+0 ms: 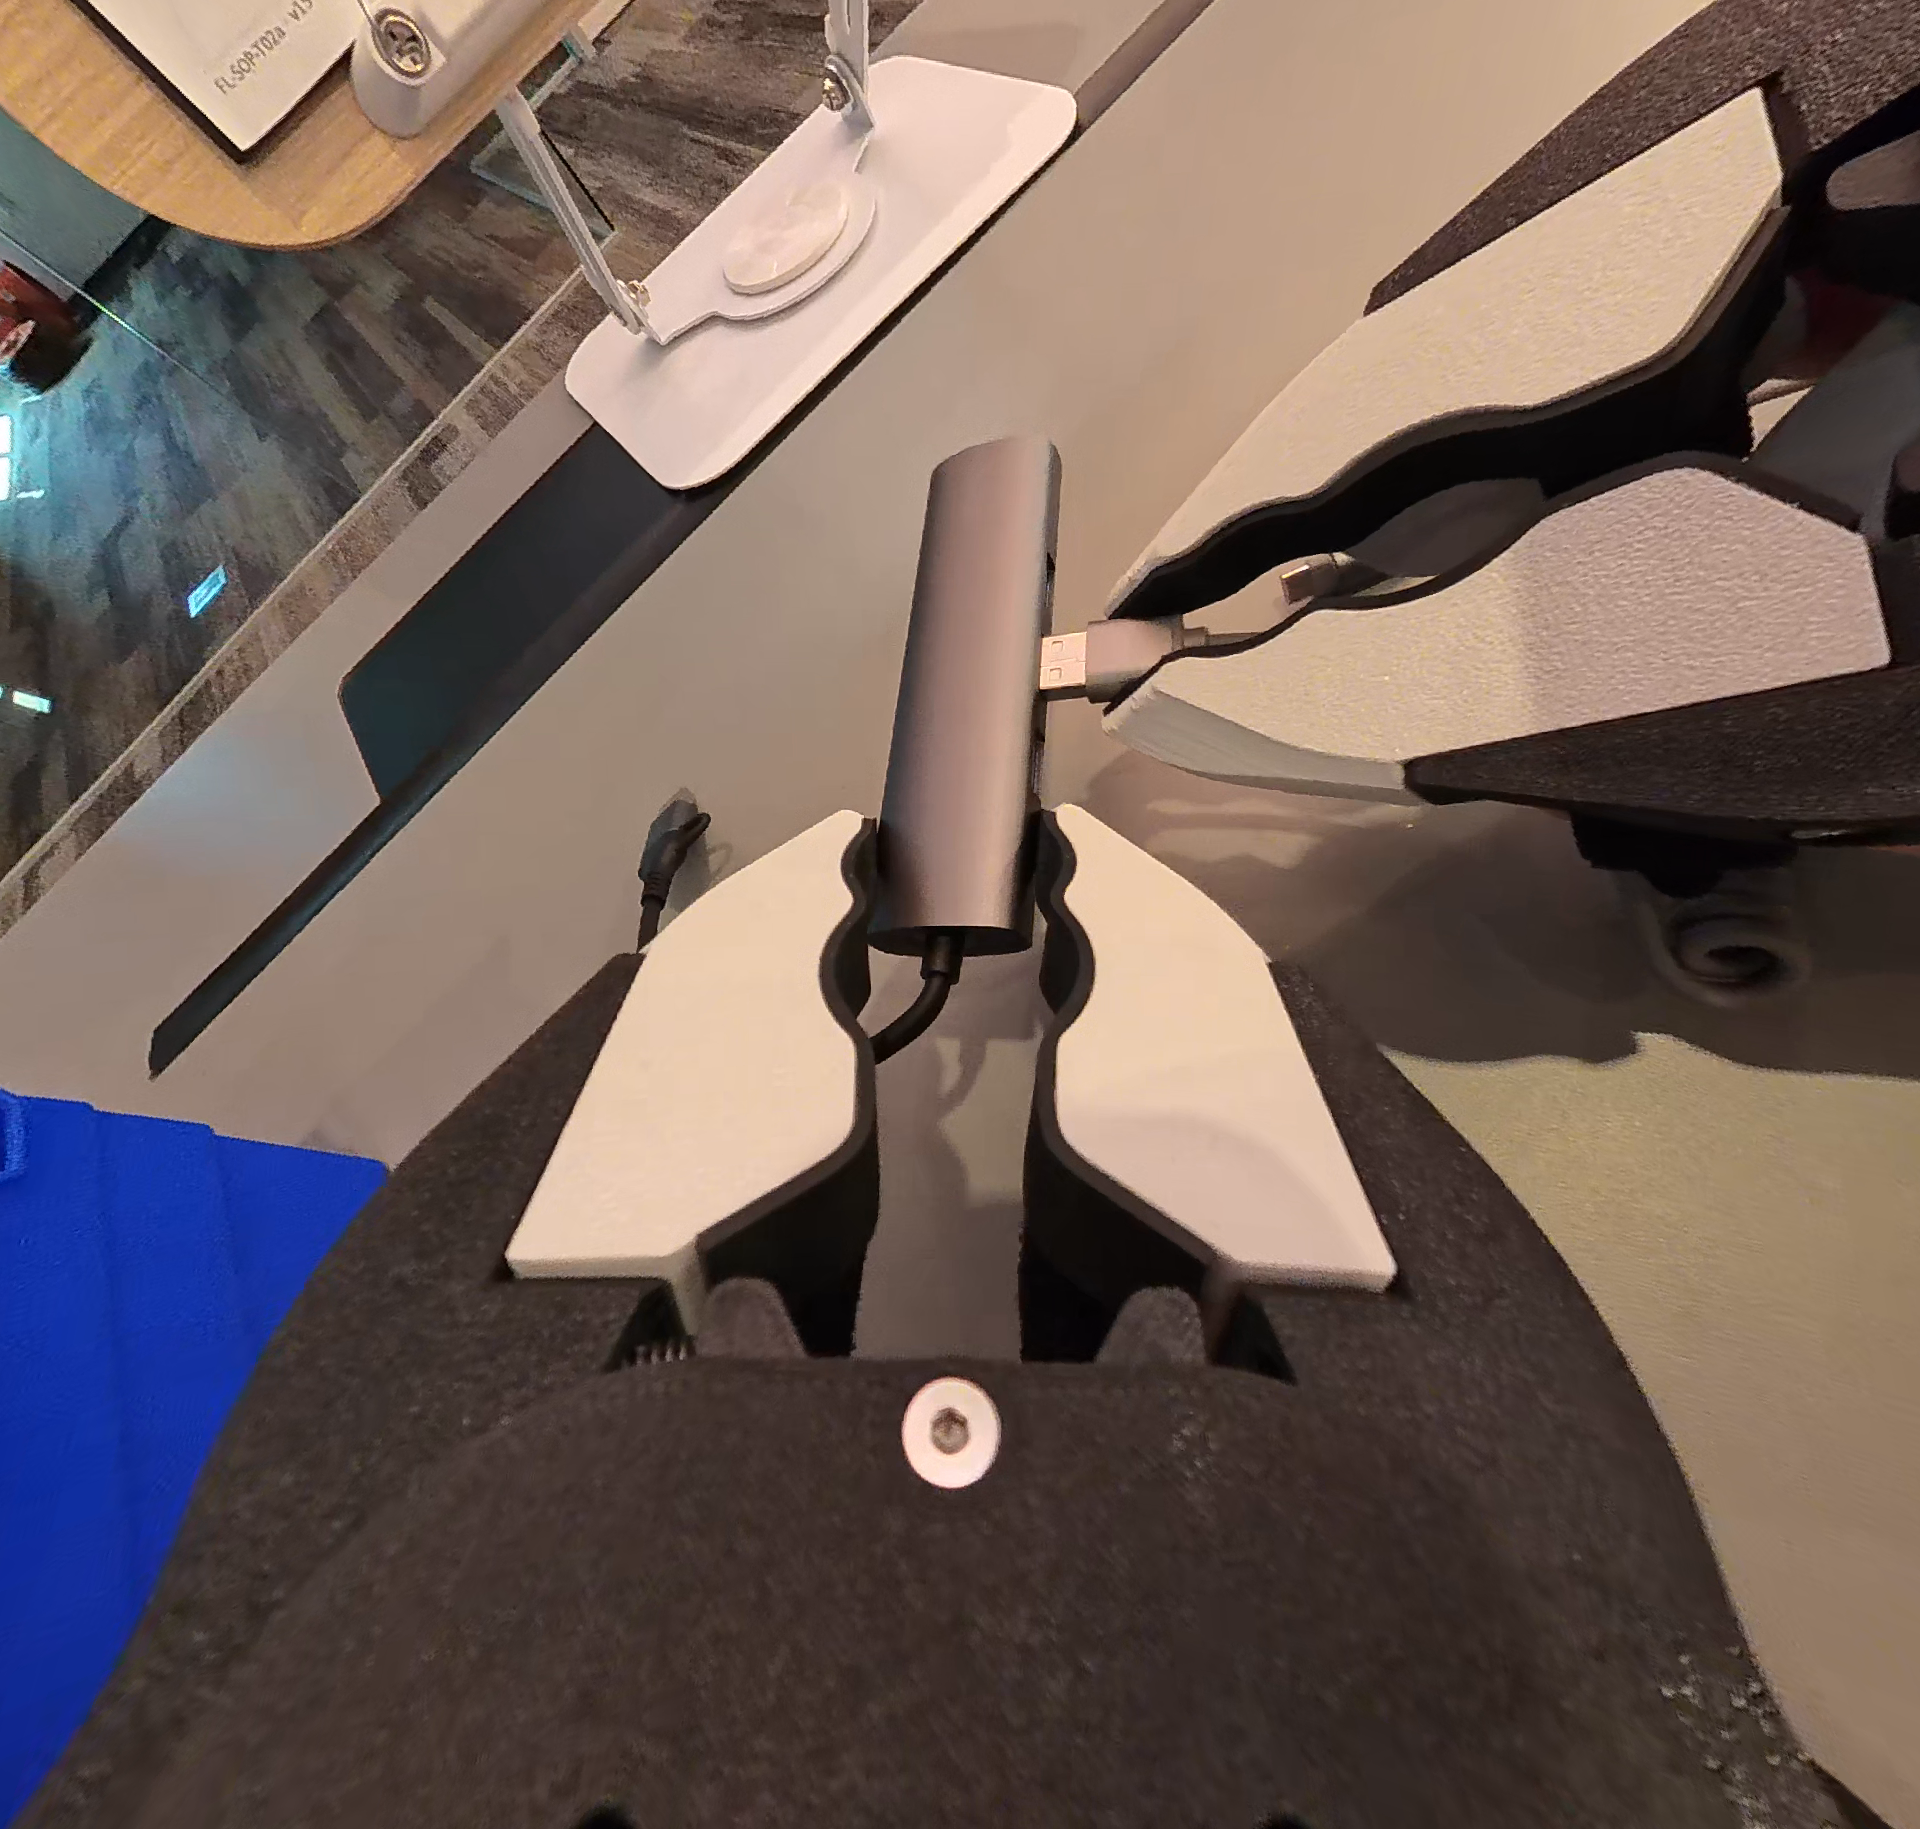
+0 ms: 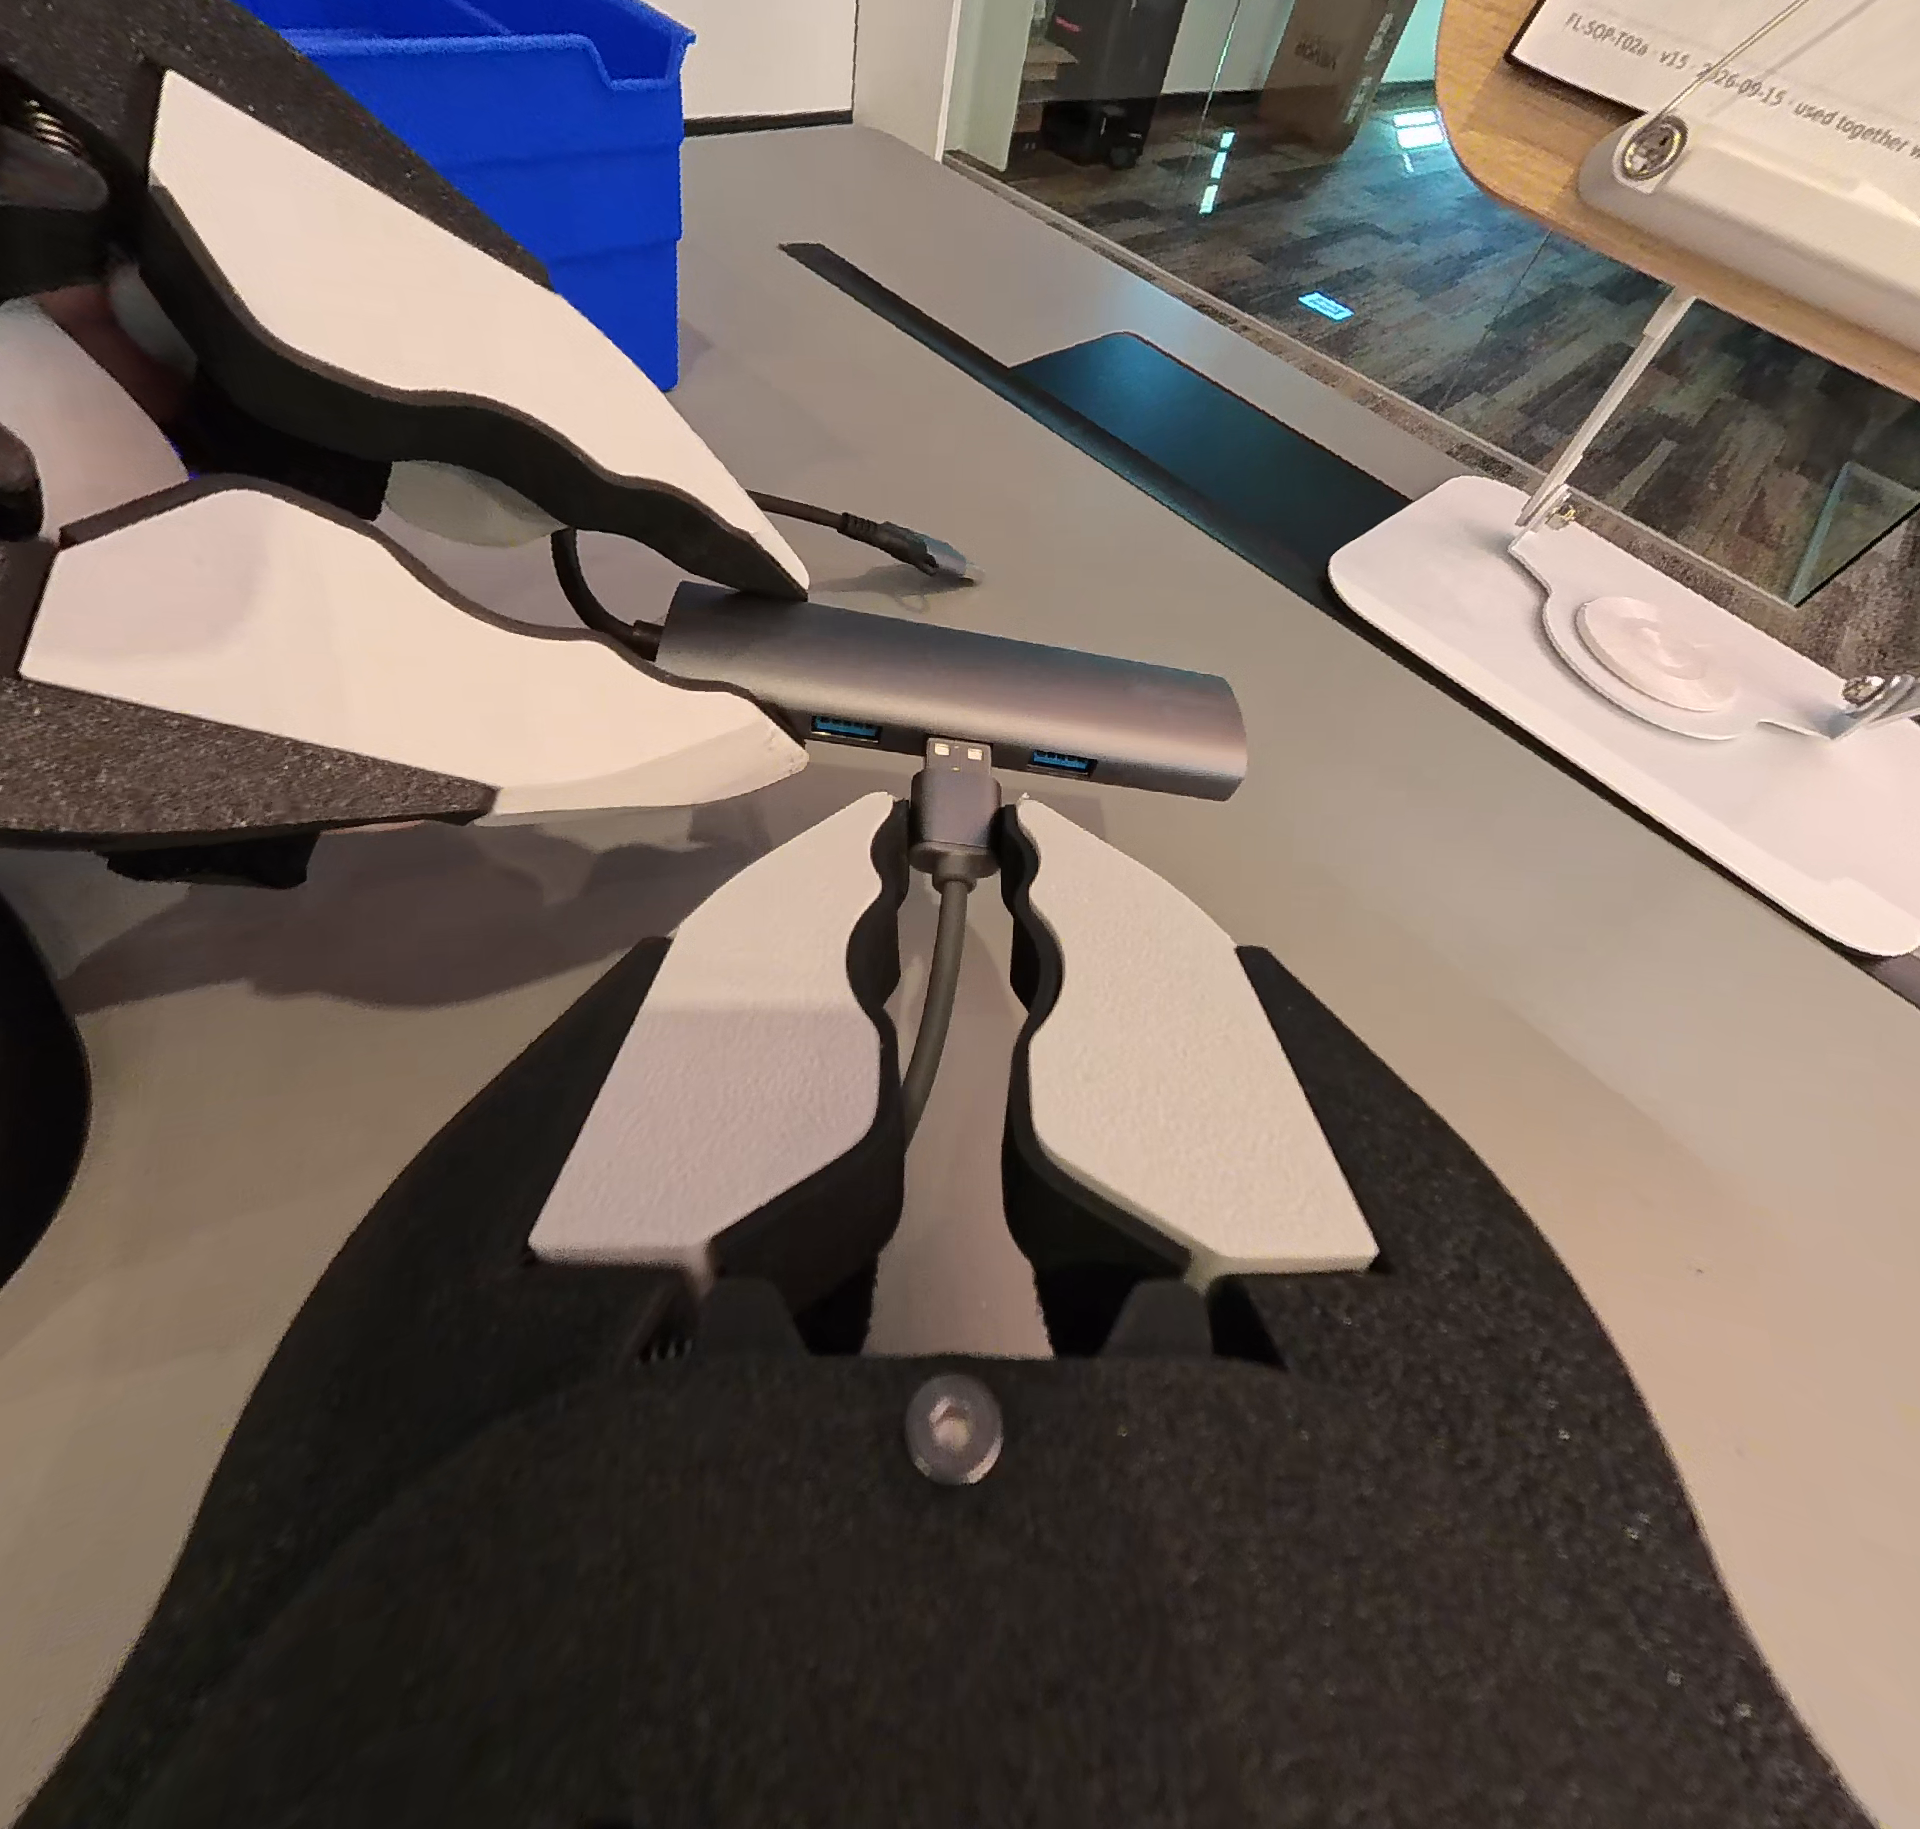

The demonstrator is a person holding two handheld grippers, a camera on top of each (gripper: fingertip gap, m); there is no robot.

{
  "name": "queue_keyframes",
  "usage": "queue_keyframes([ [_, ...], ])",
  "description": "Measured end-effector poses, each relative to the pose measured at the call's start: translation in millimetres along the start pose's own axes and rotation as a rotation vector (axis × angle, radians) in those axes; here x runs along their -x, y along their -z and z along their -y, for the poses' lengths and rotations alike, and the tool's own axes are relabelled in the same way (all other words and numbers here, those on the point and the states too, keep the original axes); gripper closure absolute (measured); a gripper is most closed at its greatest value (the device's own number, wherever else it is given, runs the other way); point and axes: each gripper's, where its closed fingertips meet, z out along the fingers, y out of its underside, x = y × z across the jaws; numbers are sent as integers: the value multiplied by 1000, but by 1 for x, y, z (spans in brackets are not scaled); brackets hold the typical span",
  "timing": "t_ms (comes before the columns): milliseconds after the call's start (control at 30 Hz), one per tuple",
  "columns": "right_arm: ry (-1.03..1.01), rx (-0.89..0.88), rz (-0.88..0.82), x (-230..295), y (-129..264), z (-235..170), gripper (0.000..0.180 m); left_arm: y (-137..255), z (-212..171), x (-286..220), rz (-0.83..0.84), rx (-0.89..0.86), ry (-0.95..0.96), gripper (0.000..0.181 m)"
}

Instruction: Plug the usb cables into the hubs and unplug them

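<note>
A grey metal USB hub is held by its cable end in my left gripper, which is shut on it, above the grey table. The hub also shows in the right wrist view, with blue ports along its near side. My right gripper is shut on a grey USB-A plug and holds its metal tip at the hub's middle port. In the left wrist view the plug meets the hub's right side, held by the right gripper. The hub's own lead ends in a loose connector.
A blue plastic bin stands at the table's far left. A white stand base with clear panels sits at the right. A dark slot runs across the table behind the hub. A wooden shelf with a white sheet hangs above. There is about 4 centimeters between the tips of the two grippers.
</note>
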Motion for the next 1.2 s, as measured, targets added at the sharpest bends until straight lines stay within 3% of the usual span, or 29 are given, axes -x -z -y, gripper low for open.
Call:
queue_keyframes([
  [667, 7, 4, 41, 2, 3, -3, 164, 2, 3, -5, -29, -67, -90, 153],
  [733, -3, 6, 30, -1, 3, -1, 164, 2, 7, -16, -66, -93, -135, 167],
  [867, 12, 39, 10, -5, 0, -6, 164, -4, 8, -18, 28, -48, -231, 168],
  [1200, 48, 47, -15, -6, -1, -9, 164, -6, 8, -13, 50, -54, -131, 158],
])
